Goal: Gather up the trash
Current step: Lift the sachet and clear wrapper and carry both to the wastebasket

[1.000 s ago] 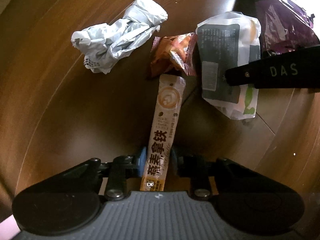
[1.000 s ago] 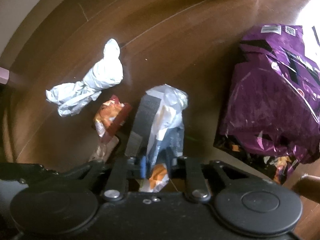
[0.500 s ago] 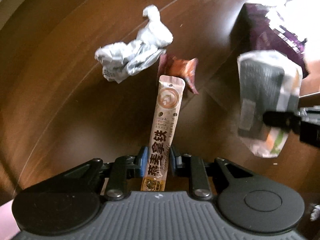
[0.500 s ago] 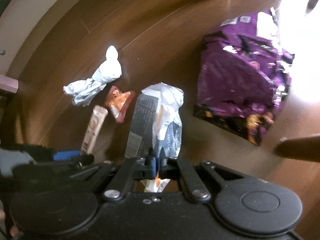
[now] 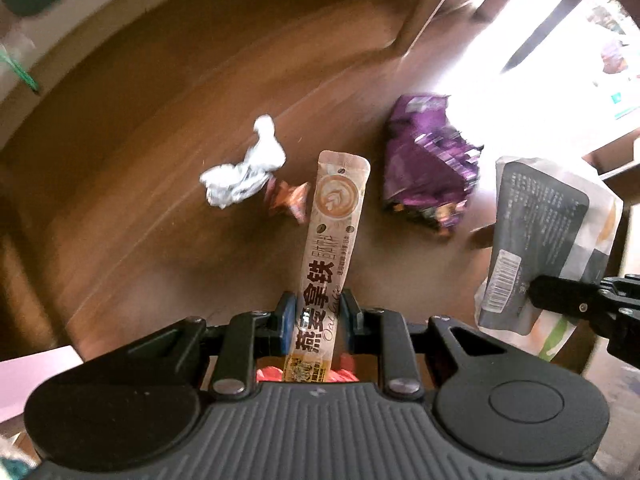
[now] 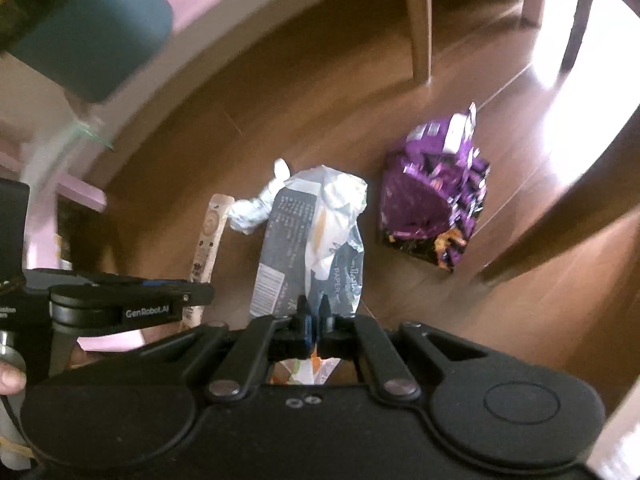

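My left gripper [image 5: 316, 312] is shut on a long beige coffee stick sachet [image 5: 330, 240] and holds it high above the wooden floor. My right gripper [image 6: 312, 310] is shut on a grey and white paper bag wrapper [image 6: 312, 240], also lifted; it shows at the right of the left wrist view [image 5: 540, 248]. On the floor lie a crumpled white wrapper [image 5: 244, 176], a small orange snack wrapper [image 5: 288, 200] and a purple chip bag [image 5: 428, 176], which also shows in the right wrist view [image 6: 436, 200].
Wooden furniture legs [image 6: 416, 20] stand at the back. A teal object [image 6: 92, 36] and a pink furniture edge [image 6: 80, 192] are at the left. Bright sunlight washes out the floor at the right [image 5: 540, 60].
Both grippers have risen well above the floor with their wrappers. The floor trash now looks smaller and farther away. The right gripper has moved away to the right of the left one.
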A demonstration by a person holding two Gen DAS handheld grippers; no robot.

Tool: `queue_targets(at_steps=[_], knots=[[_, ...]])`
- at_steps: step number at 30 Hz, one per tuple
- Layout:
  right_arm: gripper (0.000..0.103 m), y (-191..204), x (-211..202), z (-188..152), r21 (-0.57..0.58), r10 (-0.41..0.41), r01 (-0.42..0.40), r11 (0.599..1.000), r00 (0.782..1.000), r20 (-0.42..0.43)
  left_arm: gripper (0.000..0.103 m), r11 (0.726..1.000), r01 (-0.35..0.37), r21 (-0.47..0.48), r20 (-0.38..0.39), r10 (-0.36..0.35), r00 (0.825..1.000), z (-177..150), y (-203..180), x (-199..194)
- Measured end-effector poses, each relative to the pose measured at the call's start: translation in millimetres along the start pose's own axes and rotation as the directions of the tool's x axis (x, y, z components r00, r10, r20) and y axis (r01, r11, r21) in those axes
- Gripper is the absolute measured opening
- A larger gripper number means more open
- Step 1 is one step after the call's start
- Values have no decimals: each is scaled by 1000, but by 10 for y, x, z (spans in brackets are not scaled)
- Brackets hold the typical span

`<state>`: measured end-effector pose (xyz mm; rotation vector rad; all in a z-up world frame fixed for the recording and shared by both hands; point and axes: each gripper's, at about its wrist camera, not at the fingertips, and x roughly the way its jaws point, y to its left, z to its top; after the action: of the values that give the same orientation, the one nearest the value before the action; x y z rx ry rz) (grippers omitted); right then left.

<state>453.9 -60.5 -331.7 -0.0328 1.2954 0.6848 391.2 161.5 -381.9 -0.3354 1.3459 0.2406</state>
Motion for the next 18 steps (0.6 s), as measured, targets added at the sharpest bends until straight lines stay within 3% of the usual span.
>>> queue_targets(at_steps=[8,18], knots=[[2,45,-1269,-230,-73,17,-6,997,990,141,22,998,3,57,156,-12,988,-152,-494,-1175],[2,-15,-2648,-484,-155,46,5,988,946,322,22,991,19,129,315,-59,947,-382,-1245,-2363]])
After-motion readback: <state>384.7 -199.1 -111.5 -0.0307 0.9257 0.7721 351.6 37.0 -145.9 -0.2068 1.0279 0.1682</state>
